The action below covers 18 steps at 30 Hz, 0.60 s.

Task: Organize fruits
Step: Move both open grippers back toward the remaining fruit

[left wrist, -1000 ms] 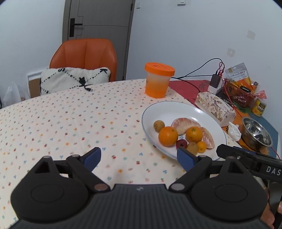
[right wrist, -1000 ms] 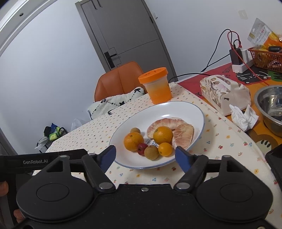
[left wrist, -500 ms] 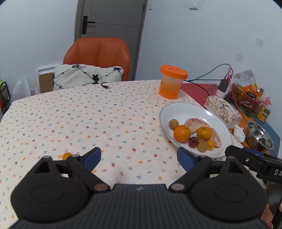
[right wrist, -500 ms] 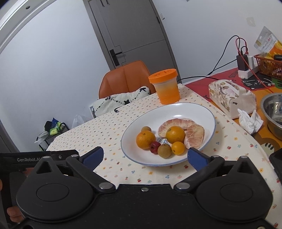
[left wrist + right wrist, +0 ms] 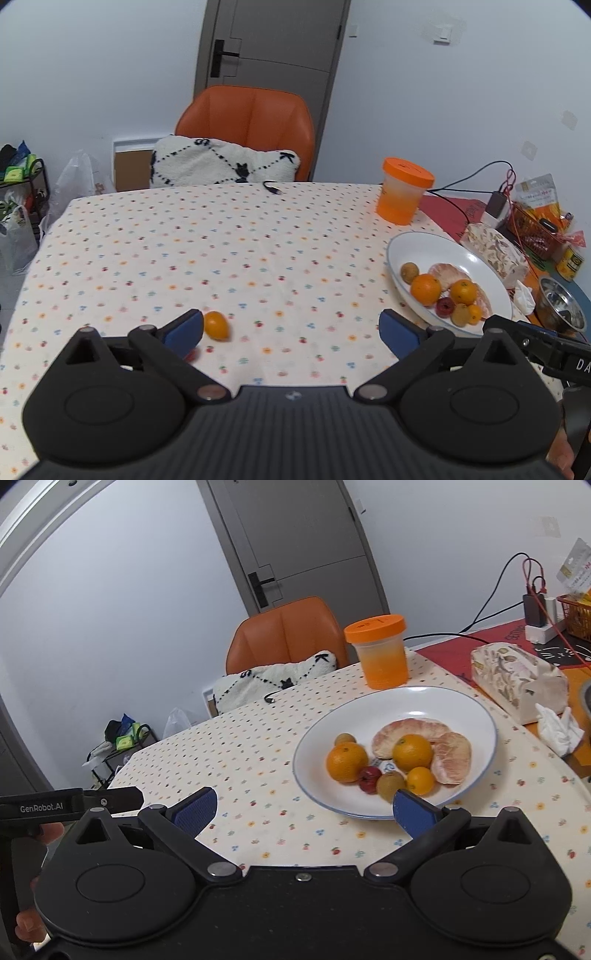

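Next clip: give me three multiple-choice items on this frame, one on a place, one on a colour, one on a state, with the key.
1. Where is the small orange fruit that lies off the plate?
A. on the tablecloth by the left gripper
B. in the metal bowl
C. on the chair

2. The lidded cup is:
A. green
B. orange
C. blue

3. The right gripper is:
A. shut on a fruit
B. open, holding nothing
C. shut, holding nothing

Key: A, beside its left finger; B, lid and body orange; B, fingers wide apart with only cloth between.
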Available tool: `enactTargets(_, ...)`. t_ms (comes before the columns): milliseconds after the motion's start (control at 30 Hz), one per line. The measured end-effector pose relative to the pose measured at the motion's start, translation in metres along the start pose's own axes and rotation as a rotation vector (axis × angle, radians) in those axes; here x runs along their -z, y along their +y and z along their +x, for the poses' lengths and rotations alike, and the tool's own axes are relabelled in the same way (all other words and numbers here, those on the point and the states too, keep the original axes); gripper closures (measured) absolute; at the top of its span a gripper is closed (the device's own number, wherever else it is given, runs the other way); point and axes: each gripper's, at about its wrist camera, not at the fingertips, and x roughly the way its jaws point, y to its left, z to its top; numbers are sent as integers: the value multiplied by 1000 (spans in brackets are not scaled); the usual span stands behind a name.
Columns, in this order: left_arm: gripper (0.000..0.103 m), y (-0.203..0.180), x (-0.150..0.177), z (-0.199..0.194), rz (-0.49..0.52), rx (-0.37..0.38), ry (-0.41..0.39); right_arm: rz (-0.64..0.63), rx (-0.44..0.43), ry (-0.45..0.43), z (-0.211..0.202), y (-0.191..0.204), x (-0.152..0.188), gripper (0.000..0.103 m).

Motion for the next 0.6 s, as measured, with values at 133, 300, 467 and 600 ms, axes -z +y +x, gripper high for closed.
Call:
enactTargets(133,2,12,2,-3,-13,-22,-10,-8,-10,-2,4,7,1,0)
enactTargets(300,2,28,7,-5,-42,-54,-27,-35,-29,4,10,15,3,0)
enactTargets(467,2,46,14,-1,-84,-100,-13,-56,-64,23,20,23,6,0)
enactTargets(600,3,55,20,4,-89,-125,-5,-72,-87,40,33,32,9,0)
